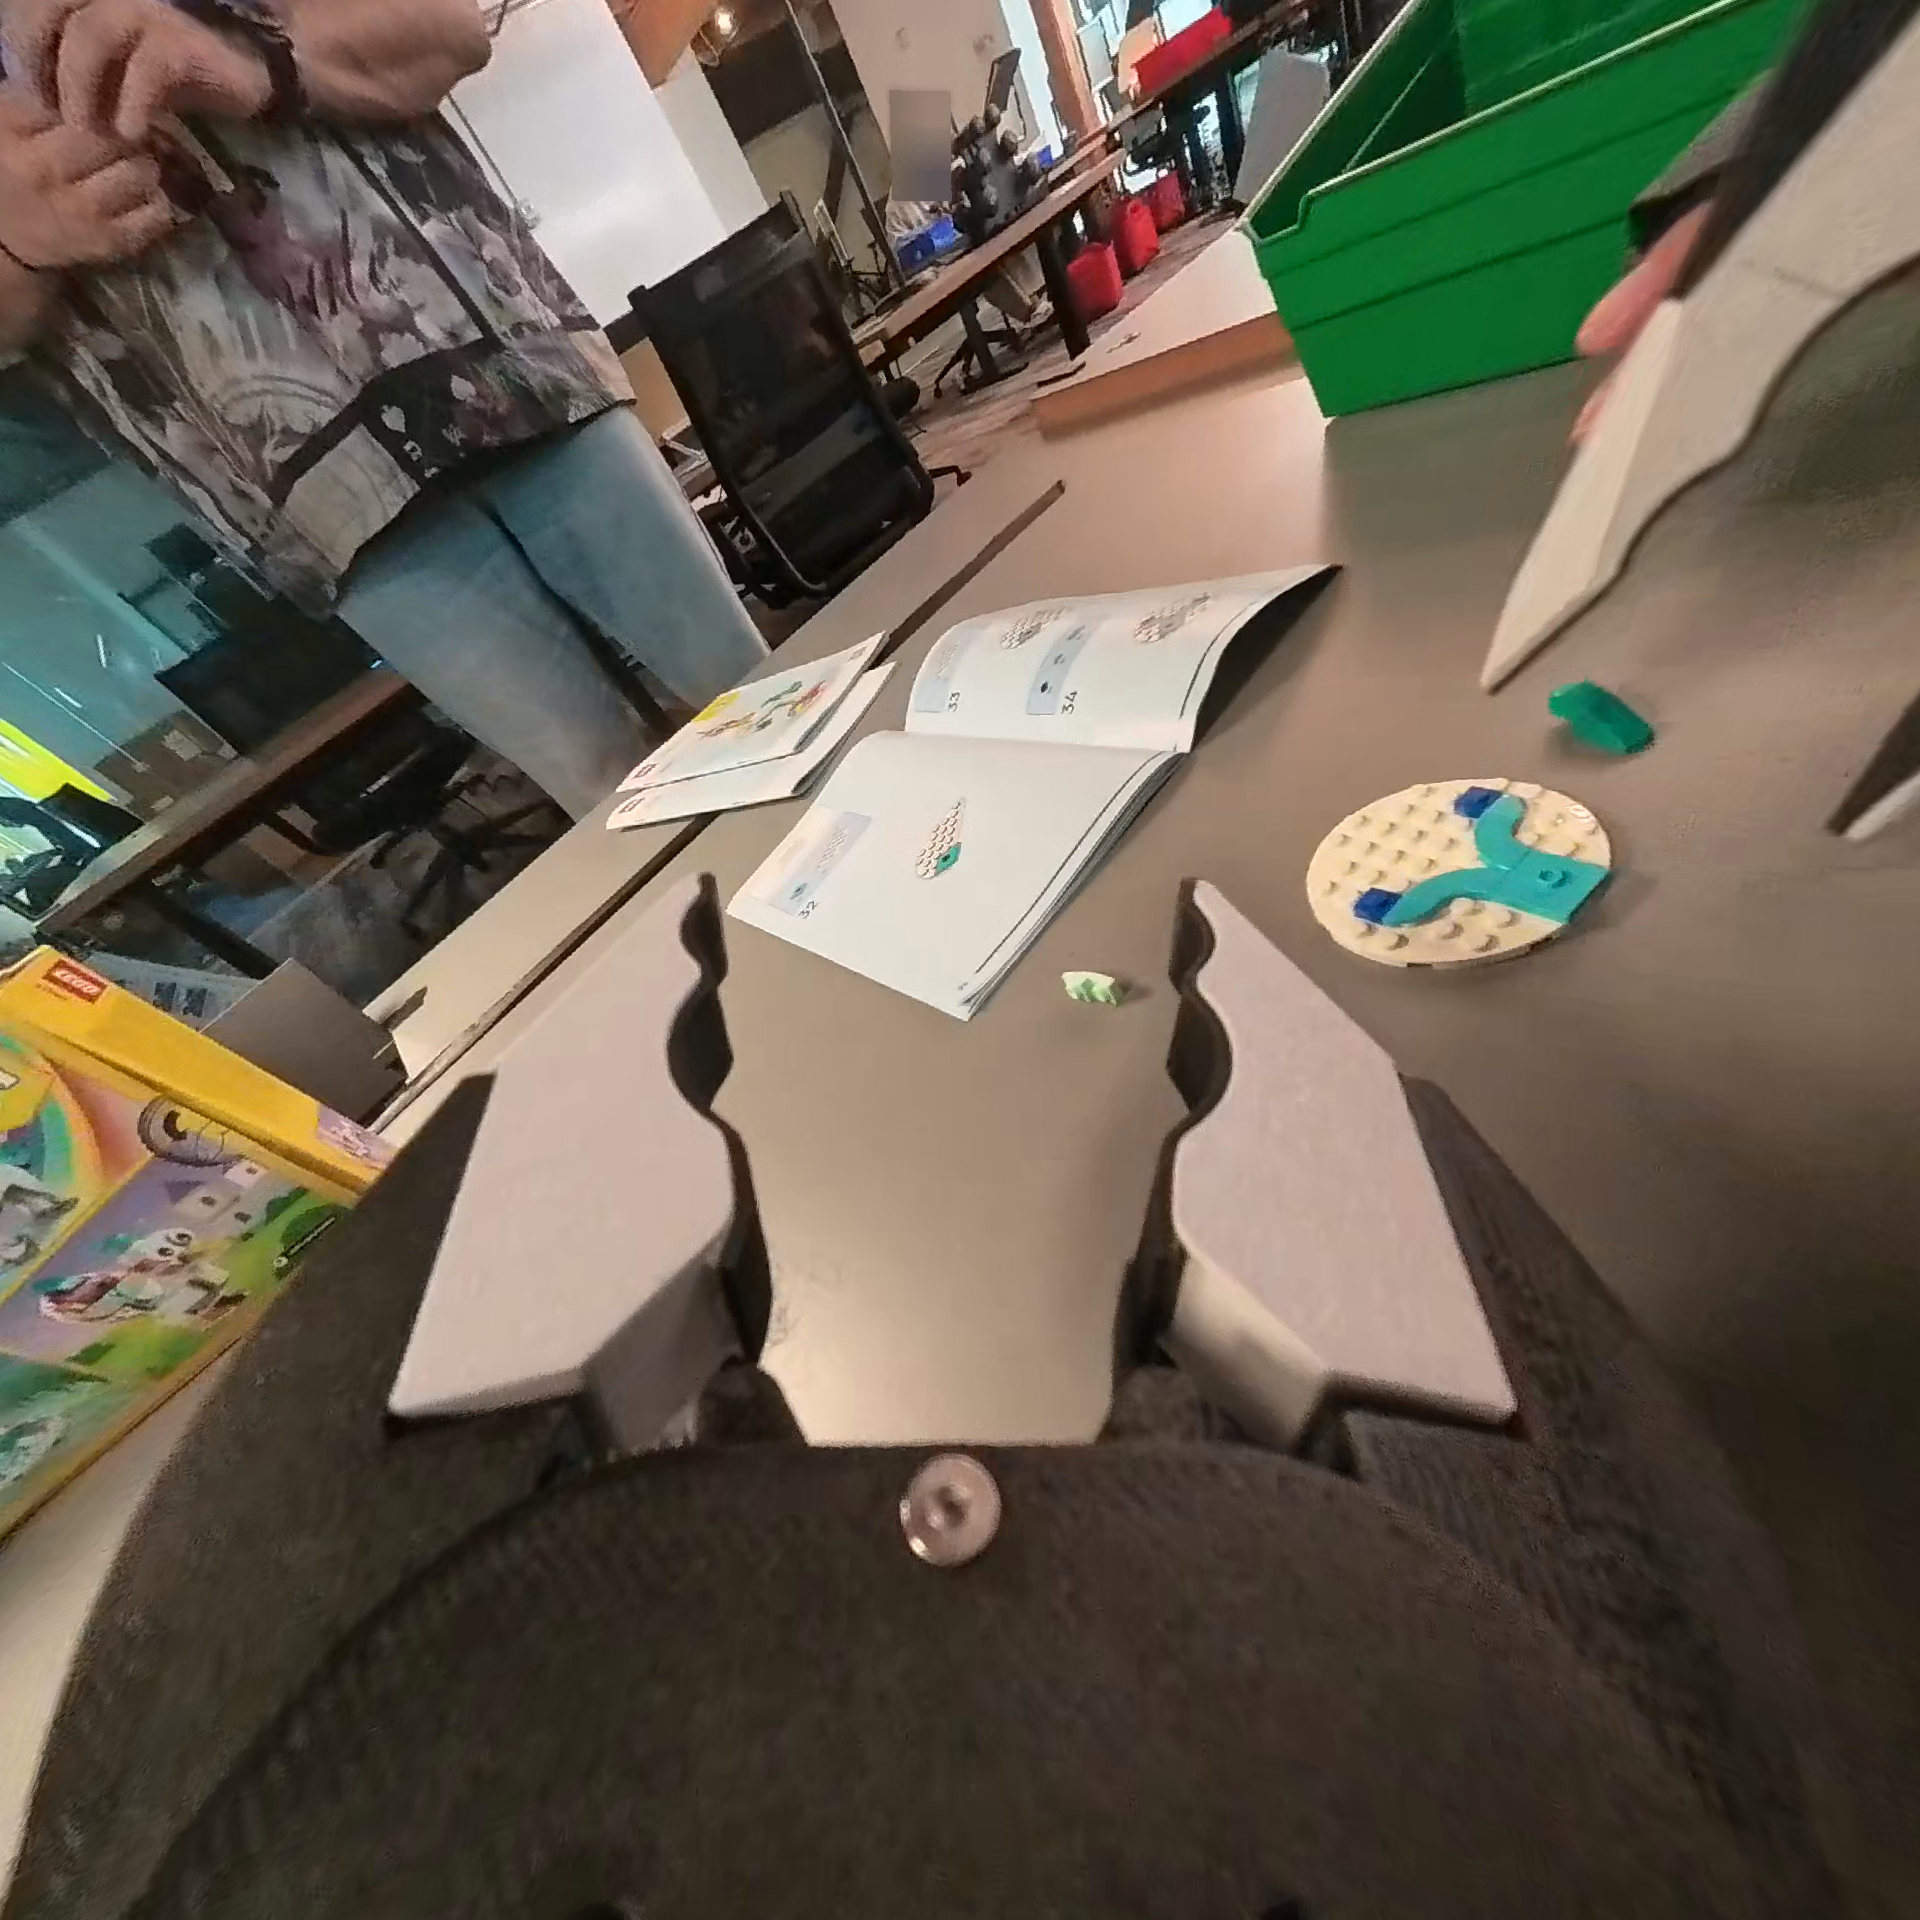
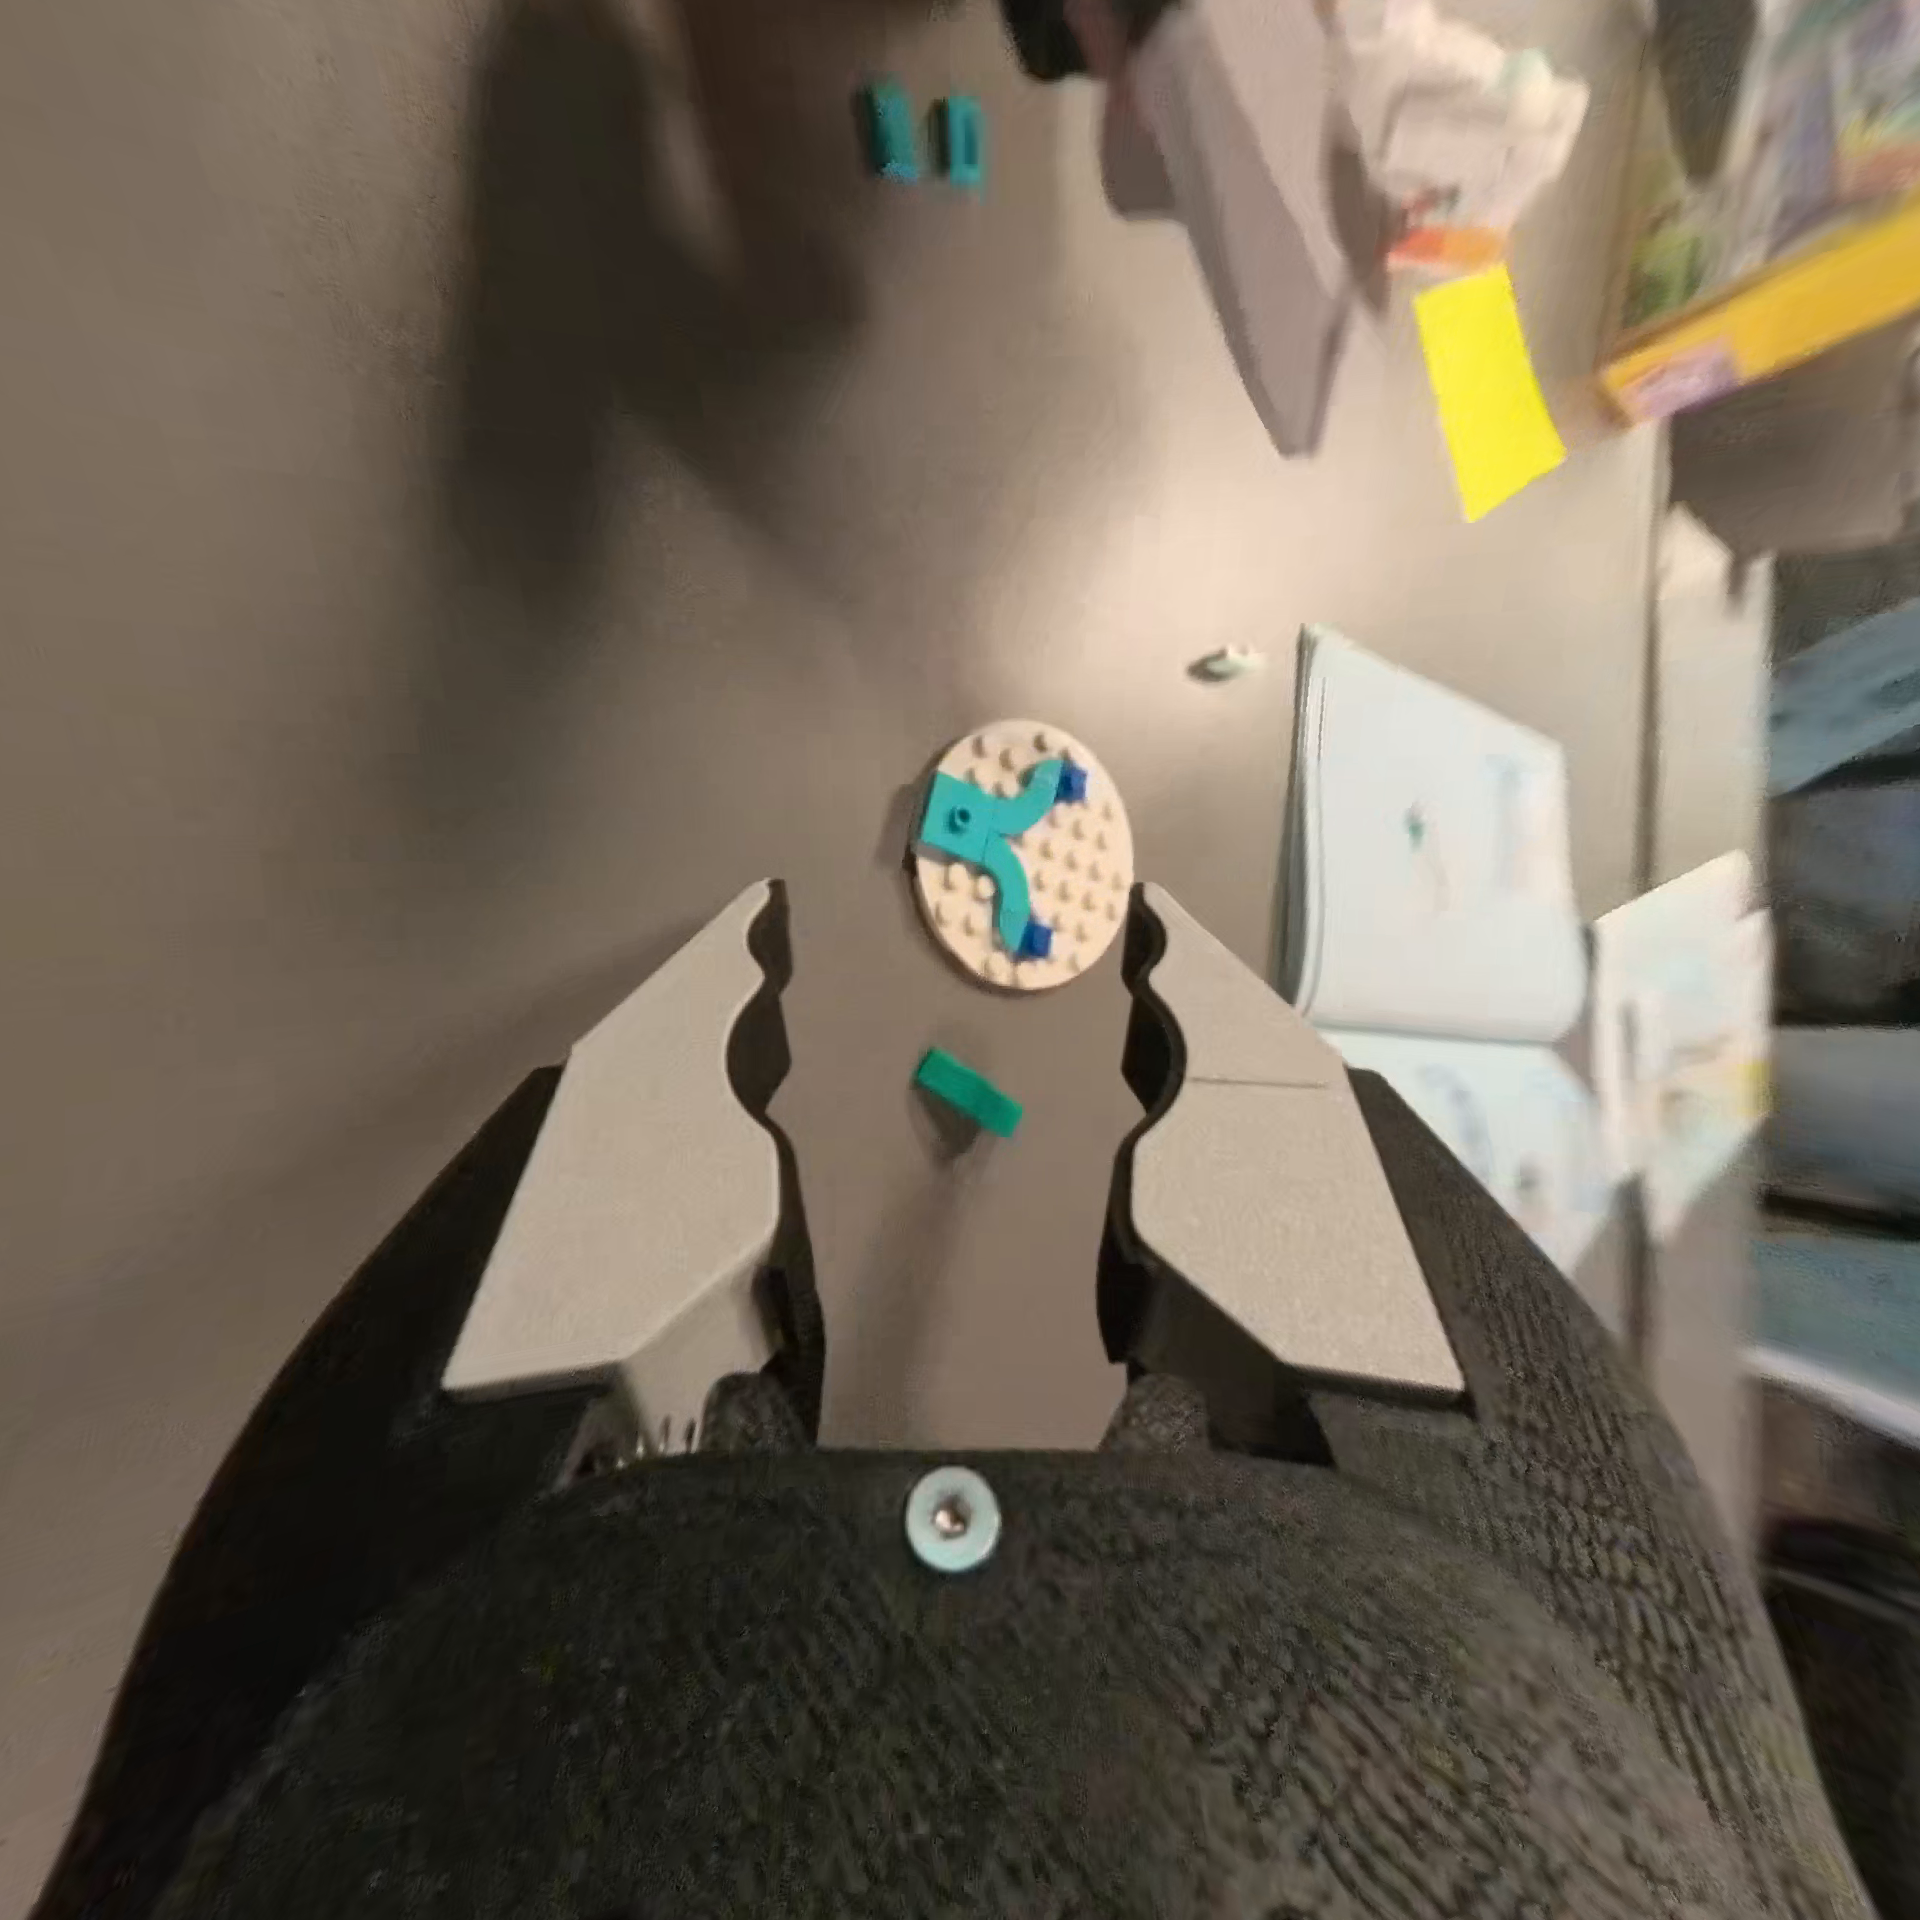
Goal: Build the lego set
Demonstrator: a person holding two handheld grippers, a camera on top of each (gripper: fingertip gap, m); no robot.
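On a grey desk (image 1: 1039, 1195), the left hand-held gripper (image 1: 945, 914) hangs low with its fingers spread and nothing between them. Just beyond its tips, at 12 o'clock, lies a small pale green piece (image 1: 1091, 985) beside the near corner of an open instruction booklet (image 1: 997, 810). At 2 o'clock sits the round tan plate (image 1: 1455, 883), carrying a teal Y-shaped piece (image 1: 1475, 868) and two small blue bricks. A dark green piece (image 1: 1598, 717) lies loose on the desk just past the plate.

Seen from the right wrist, the right hand-held gripper (image 2: 951, 904) is also spread and empty above the desk; the dark green piece (image 2: 966, 1086) lies between its fingers, the plate (image 2: 1023, 857) just past their tips.

Farther off in the left view: two closed booklets (image 1: 758, 743) at 11 o'clock, a yellow set box (image 1: 156, 1195) at 9 o'clock, stacked green bins (image 1: 1475, 229) at 1 o'clock, and a person (image 1: 364, 364) standing at the desk's edge.
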